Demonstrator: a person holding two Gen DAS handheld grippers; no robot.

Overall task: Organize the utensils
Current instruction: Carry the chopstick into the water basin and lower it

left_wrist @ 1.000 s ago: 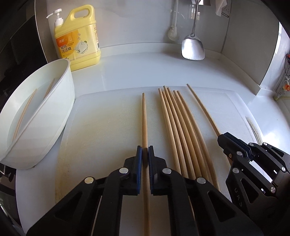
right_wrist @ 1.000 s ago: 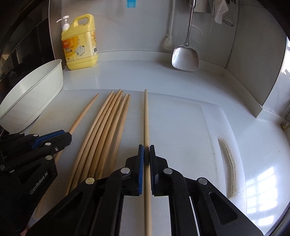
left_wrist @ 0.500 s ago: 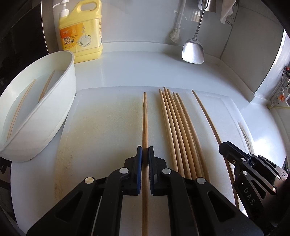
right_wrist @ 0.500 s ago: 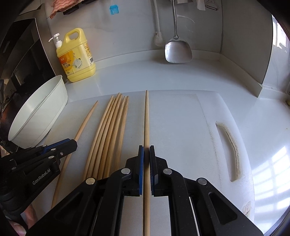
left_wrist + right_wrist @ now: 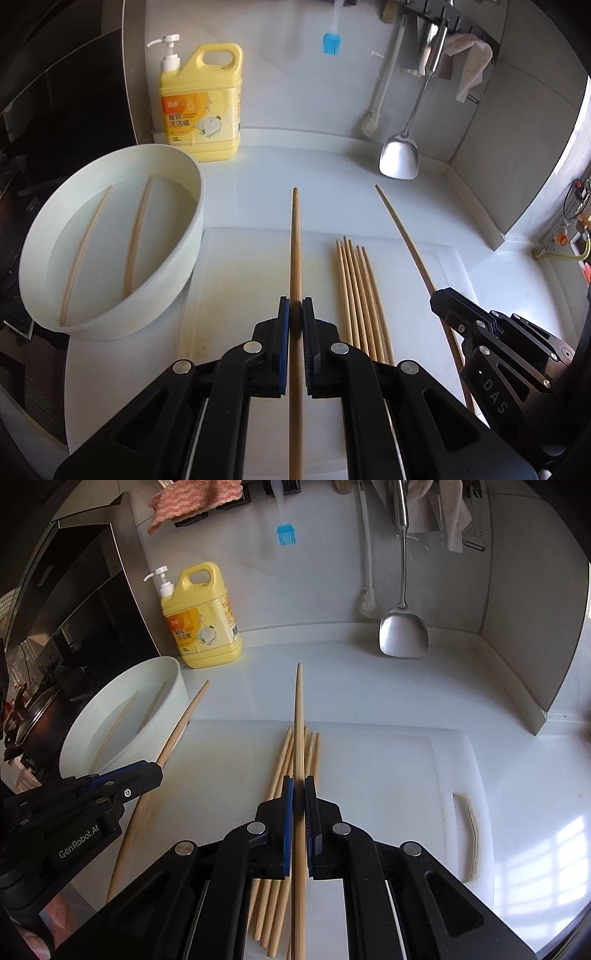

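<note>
My left gripper [image 5: 295, 314] is shut on a wooden chopstick [image 5: 295, 251] and holds it above the white cutting board [image 5: 251, 266], pointing away from me. My right gripper [image 5: 298, 792] is shut on another chopstick [image 5: 300, 716], raised over a bundle of several chopsticks [image 5: 284, 760] that lies on the board. The bundle also shows in the left wrist view [image 5: 362, 295]. The right gripper's chopstick [image 5: 402, 232] and the left gripper's chopstick [image 5: 177, 731] each show in the other view. A white bowl [image 5: 177, 266] at the left holds two chopsticks [image 5: 135, 240].
A yellow dish soap jug [image 5: 201, 107] stands by the back wall. A metal spatula [image 5: 400, 157], a brush and a cloth hang at the back right. A black appliance [image 5: 74, 602] stands at the left. The board's handle slot [image 5: 469, 834] is at the right.
Both grippers have lifted their chopsticks up off the cutting board. The views now look down from higher, and the bundle stays on the board.
</note>
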